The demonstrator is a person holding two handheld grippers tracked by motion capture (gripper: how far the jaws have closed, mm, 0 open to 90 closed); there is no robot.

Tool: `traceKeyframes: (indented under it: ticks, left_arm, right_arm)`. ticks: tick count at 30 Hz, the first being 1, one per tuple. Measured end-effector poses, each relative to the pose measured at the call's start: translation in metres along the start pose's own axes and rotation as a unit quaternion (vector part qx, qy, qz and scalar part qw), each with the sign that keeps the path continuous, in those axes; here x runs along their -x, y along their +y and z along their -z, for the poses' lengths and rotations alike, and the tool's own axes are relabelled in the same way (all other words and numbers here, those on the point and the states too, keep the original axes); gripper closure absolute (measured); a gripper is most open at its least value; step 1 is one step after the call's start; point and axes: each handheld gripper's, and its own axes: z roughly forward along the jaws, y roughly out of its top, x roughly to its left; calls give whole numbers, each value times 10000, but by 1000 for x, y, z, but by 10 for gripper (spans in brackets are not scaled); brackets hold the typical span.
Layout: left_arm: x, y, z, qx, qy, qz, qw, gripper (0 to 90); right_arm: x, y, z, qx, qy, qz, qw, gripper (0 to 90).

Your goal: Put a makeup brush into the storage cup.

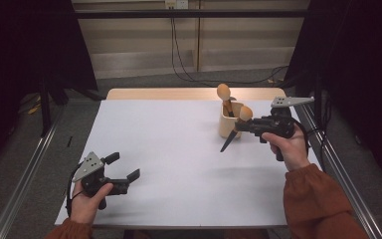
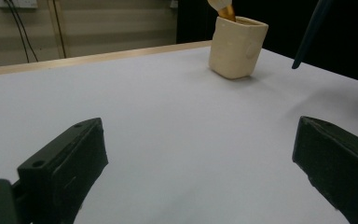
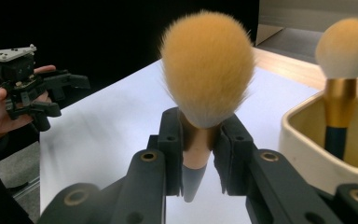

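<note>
At the lower left of the high view, the left gripper (image 1: 125, 174) rests low over the white table (image 1: 179, 164), jaws apart and empty. Farther, right of centre, the right gripper (image 1: 239, 125) is clamped on a fluffy orange-bristled makeup brush with dark handle (image 1: 245, 113), just beside the cream square cup (image 1: 227, 127) holding a second, similar brush (image 1: 223, 92).

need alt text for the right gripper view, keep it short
The right claw is shut on a brush at its gold neck, the orange bristles pointing up. At right a second brush stands in a cream cup on the white table; far left, a hand holds the left claw.
</note>
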Motion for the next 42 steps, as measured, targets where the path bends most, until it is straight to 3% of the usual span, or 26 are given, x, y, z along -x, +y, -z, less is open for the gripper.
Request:
traceKeyframes:
  ticks: [12, 23, 42]
  left_arm:
    - [2, 0, -1, -24, -82, 26, 10000, 27]
    - [1, 1, 1, -15, -38, -31, 10000, 28]
    - [1, 1, 1, -70, -25, -56, 10000, 27]
  right_arm:
    - [10, 26, 23, 268, -244, 75, 9993, 739]
    - [24, 62, 38, 264, -712, 176, 9970, 739]
    - [51, 81, 13, -250, -1225, 151, 9920, 738]
